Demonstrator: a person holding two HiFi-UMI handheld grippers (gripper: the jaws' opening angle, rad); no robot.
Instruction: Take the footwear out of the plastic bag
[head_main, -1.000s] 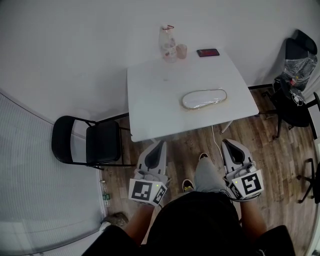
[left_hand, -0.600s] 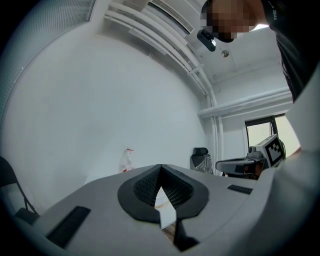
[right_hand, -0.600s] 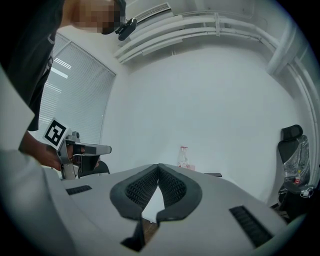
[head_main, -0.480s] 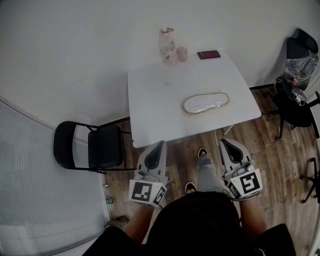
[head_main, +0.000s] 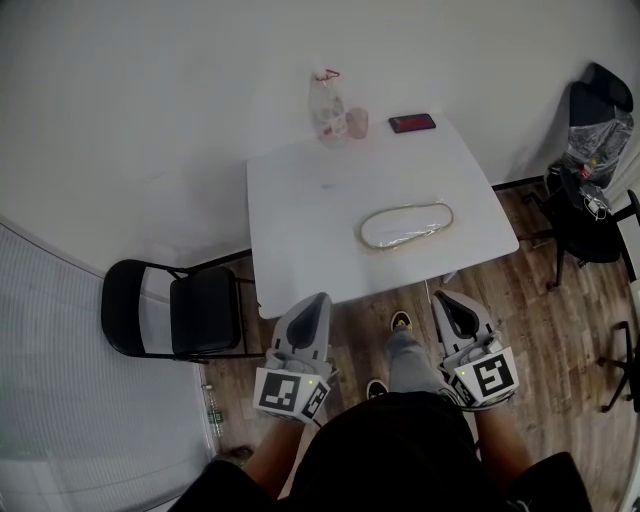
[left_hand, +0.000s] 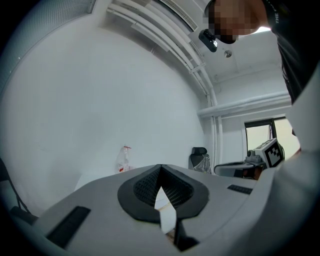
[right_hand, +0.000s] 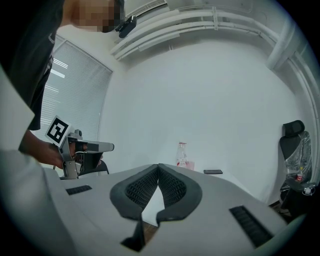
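Approaching, nothing grasped yet.
My left fingers and right fingers are closed, empty, low in frame; next I reach the plastic bag mid-frame and open.

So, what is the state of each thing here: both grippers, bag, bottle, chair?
Left gripper: shut, empty, short of the table.
Right gripper: shut, empty.
Plastic bag: flat on the table, footwear inside.
Bottle: upright.
Folding chair: unfolded.
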